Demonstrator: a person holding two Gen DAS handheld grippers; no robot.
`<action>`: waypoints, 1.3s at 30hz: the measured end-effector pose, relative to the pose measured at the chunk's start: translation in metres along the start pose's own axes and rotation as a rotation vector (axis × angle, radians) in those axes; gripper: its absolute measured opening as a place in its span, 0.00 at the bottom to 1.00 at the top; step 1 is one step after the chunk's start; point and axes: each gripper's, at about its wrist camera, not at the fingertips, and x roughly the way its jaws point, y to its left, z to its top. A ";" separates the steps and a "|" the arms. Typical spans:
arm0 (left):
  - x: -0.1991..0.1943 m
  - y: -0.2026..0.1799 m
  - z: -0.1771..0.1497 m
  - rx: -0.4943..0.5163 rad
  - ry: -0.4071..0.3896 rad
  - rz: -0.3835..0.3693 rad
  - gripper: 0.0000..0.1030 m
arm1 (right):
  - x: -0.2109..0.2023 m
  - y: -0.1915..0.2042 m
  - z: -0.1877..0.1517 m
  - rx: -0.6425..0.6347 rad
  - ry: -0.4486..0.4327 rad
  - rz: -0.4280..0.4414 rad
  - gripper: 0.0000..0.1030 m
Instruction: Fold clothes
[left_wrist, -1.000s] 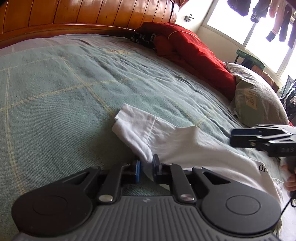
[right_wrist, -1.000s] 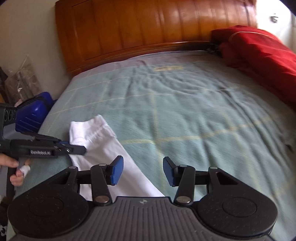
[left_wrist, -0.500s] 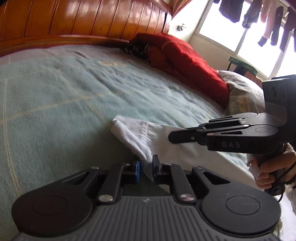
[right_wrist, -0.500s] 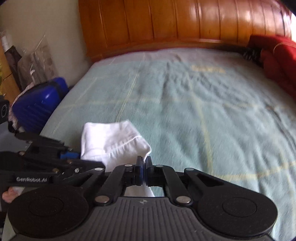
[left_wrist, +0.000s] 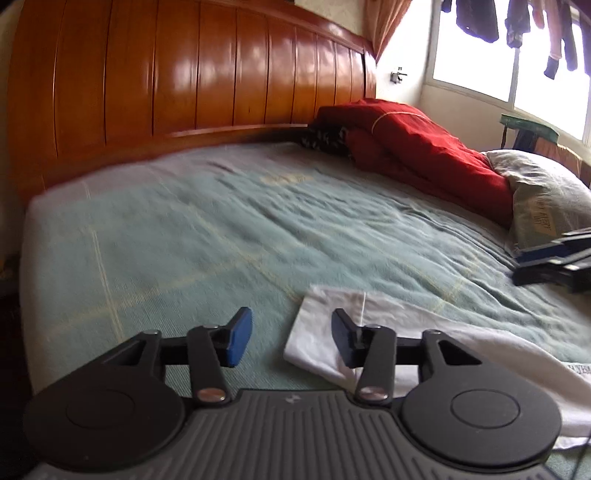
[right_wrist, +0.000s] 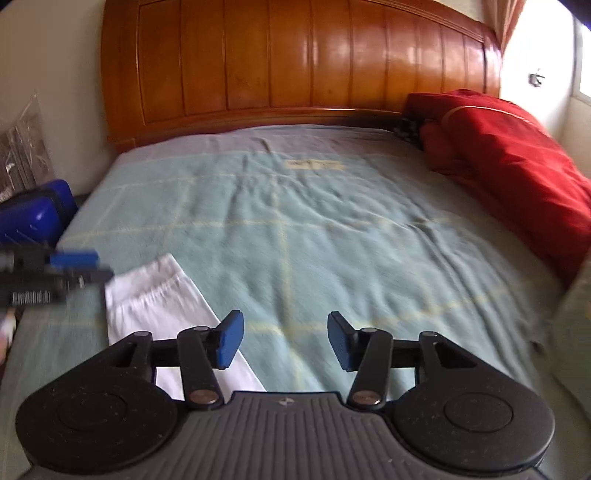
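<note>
White cotton garment on green blanketed bed | soft, limp, light; grip at hemmed edge | left hand-held gripper wide, empty | right hand-held gripper wide, empty

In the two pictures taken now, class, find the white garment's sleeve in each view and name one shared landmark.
Left wrist view: white sleeve lies low, right of centre, behind the right finger.
Right wrist view: white sleeve lies low left, behind the left finger.
Shared landmark: red bedding near the wooden headboard.
</note>
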 end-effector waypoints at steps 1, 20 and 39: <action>-0.004 -0.005 0.003 0.022 -0.007 -0.003 0.51 | -0.014 -0.007 -0.007 0.015 0.016 -0.027 0.57; 0.015 -0.111 -0.047 0.338 0.186 -0.325 0.69 | -0.036 -0.056 -0.126 -0.050 0.190 -0.021 0.39; -0.021 -0.115 -0.034 0.391 0.218 -0.287 0.71 | -0.099 0.001 -0.136 -0.081 0.043 0.030 0.25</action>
